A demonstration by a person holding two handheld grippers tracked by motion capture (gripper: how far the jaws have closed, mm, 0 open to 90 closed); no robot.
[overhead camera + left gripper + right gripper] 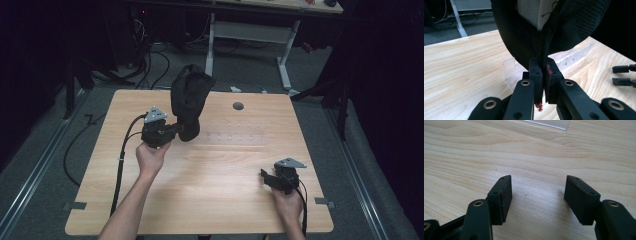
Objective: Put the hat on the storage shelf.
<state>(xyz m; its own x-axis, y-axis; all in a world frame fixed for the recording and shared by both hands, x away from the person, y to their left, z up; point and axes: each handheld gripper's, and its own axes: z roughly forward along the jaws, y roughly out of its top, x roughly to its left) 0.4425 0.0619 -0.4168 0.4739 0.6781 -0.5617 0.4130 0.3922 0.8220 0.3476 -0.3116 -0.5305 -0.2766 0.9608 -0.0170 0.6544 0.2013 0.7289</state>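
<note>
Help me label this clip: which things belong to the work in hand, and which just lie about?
In the work:
- black shoe, lifted off the table
- left gripper, jaws shut on the shoe's edge

Lying about:
- clear plastic rack on the wooden table
- right gripper, jaws open, holding nothing

Left gripper [172, 131] raised, jaws pinched; right gripper [267, 176] low, jaws spread.

Light wood table [210, 200] fills centre of frame, rounded corners, on grey floor. Round grey grommet [238, 106] near upper right edge. Clear plastic rack [235, 139] lies flat at centre. Bottom of black bag [188, 132] touches tabletop, upper left of centre.
</note>
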